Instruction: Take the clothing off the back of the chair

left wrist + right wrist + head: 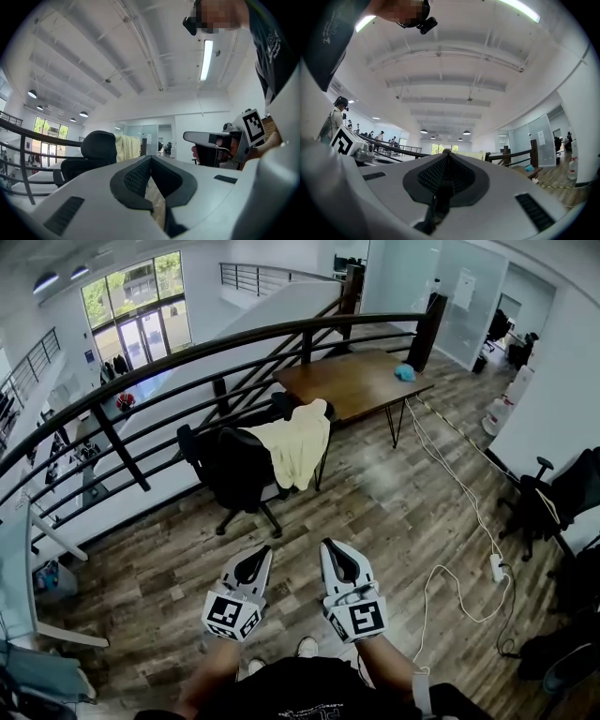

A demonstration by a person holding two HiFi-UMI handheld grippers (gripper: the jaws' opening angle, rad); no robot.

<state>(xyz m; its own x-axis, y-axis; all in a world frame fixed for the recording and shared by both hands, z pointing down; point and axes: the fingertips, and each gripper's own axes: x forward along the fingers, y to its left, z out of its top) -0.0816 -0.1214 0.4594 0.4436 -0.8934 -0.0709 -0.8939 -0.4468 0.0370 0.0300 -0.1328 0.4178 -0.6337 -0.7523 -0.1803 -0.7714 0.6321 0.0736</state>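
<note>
A pale yellow piece of clothing [295,444] hangs over the back of a black office chair [232,472] that stands by the railing, a couple of steps ahead of me. My left gripper [265,550] and right gripper [327,545] are side by side low in the head view, both pointing toward the chair and well short of it. Both are shut with nothing between the jaws. In the left gripper view the chair [96,147] and clothing [127,147] show beyond the closed left gripper [150,157]. In the right gripper view the closed right gripper [447,152] hides most of the clothing [476,155].
A dark curved railing [187,362] runs behind the chair. A wooden table [352,381] with a teal object [405,373] stands just right of the chair. A white cable and power strip [497,566] lie on the floor to the right, near another black chair [553,498].
</note>
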